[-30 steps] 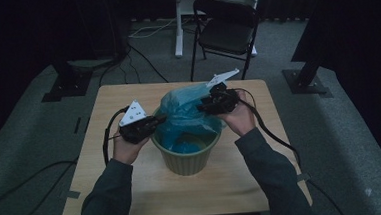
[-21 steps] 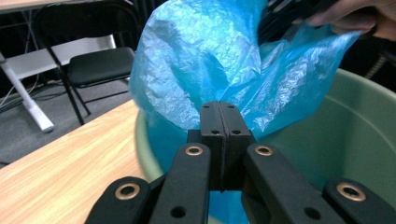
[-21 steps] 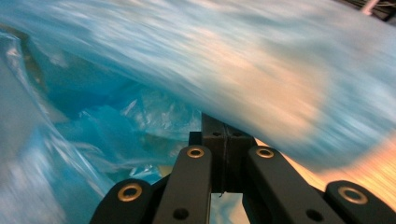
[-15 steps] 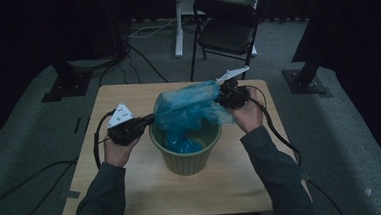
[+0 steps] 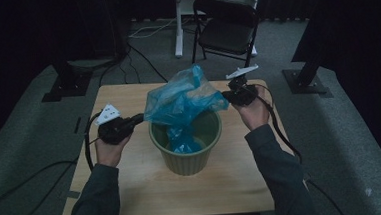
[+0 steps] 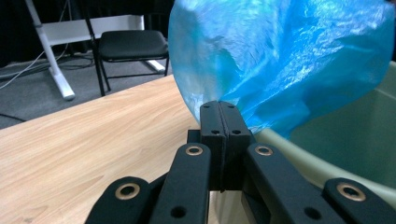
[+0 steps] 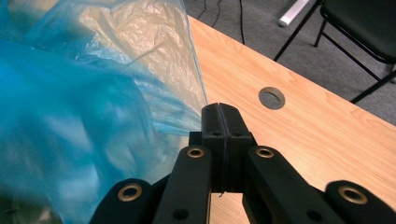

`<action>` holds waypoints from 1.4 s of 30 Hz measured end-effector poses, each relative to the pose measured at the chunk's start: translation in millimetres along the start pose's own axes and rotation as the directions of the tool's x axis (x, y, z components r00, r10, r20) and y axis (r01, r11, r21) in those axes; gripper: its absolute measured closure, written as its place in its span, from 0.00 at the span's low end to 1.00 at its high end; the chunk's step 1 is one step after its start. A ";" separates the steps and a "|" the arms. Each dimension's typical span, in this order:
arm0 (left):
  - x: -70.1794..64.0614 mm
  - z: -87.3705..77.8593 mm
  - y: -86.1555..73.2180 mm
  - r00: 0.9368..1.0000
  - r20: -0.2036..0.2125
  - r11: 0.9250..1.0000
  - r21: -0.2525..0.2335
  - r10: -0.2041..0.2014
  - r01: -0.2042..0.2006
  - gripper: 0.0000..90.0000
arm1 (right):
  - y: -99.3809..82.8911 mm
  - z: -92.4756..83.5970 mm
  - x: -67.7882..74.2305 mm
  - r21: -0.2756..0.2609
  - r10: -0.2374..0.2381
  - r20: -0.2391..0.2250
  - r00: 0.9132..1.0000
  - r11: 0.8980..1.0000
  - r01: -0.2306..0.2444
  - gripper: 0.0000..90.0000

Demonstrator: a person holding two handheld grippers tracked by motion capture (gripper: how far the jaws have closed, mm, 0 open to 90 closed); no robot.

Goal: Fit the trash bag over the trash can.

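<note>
Plastic, blue and thin, makes up the bag (image 5: 185, 100) that billows above the green bin (image 5: 187, 155) at the middle of the wooden table (image 5: 133, 191), its lower part hanging down inside the bin. The left gripper (image 5: 138, 119) sits just to the left of the bin's rim, its jaws pressed flat together; in the left gripper view (image 6: 219, 116) the bag's film rises directly above and beyond the jaw tips, touching them, but whether an edge is pinched between them cannot be told. The right gripper (image 5: 229, 96) is held higher, at the bag's right edge above the bin's far right rim; in the right gripper view (image 7: 223, 119) its jaws are likewise clamped together, with the stretched edge of the bag running into the tips from the left, so it appears to grasp the film. To the right of those tips lies bare tabletop with a round hole (image 7: 272, 97). A black chair (image 5: 226, 27) stands beyond the table's far edge.
</note>
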State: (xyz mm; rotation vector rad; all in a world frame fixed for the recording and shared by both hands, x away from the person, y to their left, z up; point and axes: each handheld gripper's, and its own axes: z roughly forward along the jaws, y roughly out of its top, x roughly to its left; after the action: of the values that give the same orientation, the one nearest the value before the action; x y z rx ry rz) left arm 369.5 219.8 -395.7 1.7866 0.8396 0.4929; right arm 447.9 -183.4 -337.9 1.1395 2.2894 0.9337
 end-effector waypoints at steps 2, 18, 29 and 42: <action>1.9 0.9 -1.4 1.000 -0.002 1.000 0.007 -0.012 0.012 1.00 | -1.1 0.7 -2.4 0.002 0.007 0.002 1.000 1.000 -0.007 1.00; -5.6 13.4 -3.9 0.999 0.041 0.999 0.035 -0.008 0.007 1.00 | -6.5 -15.2 -10.4 -0.088 0.047 -0.067 0.997 0.995 -0.053 0.75; -7.3 15.6 -1.1 0.999 0.045 1.000 0.027 -0.014 0.013 1.00 | -10.6 -39.5 -14.1 -0.177 0.046 -0.183 0.982 0.981 -0.079 0.71; -6.7 14.5 -4.2 0.998 0.055 0.999 0.028 -0.023 0.021 0.99 | -24.9 -26.3 8.3 -0.113 -0.017 -0.262 0.965 0.994 -0.013 0.69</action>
State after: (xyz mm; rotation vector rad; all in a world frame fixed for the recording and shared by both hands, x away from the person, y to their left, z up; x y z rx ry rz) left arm 373.5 206.4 -404.5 1.8061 0.8302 0.4181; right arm 413.6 -197.7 -338.4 1.0163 2.4042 1.2639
